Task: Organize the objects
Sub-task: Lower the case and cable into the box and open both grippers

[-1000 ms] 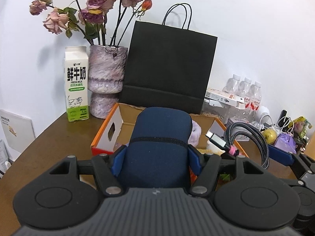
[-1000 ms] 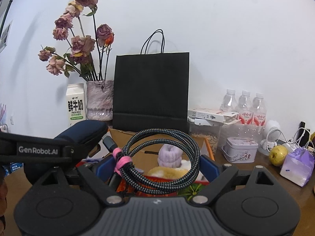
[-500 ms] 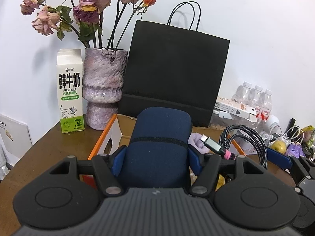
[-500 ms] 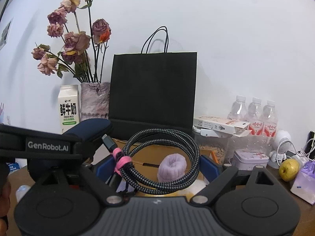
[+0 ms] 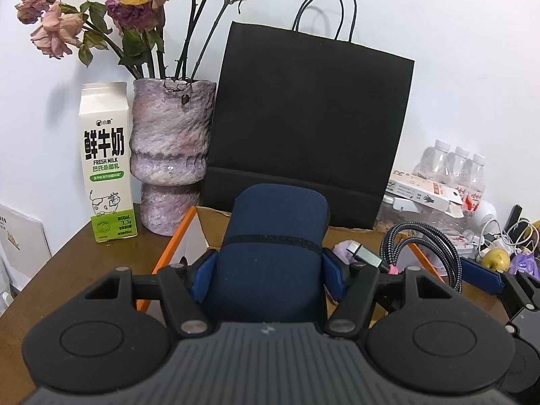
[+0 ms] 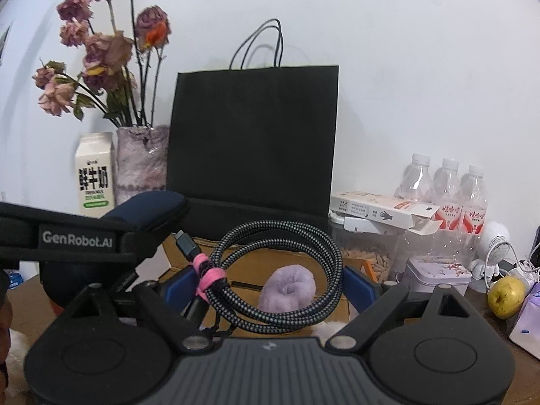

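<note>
Black paper bag (image 5: 310, 128) looms nearer than before; left tool (image 5: 268, 270) grips navy case (image 5: 273, 253), right tool (image 6: 270, 290) coiled cable (image 6: 280, 276).

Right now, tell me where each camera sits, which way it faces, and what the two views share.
Left wrist: sits on the left gripper, facing the wall along its jaws, which clamp a navy pouch; ahead, milk carton and vase.
Right wrist: sits on the right gripper, facing the same wall; its jaws hold a coiled cable over the cardboard box; the left gripper's arm crosses its left side.
Shared: black paper bag, carton, vase, water bottles, pouch, cable.
</note>
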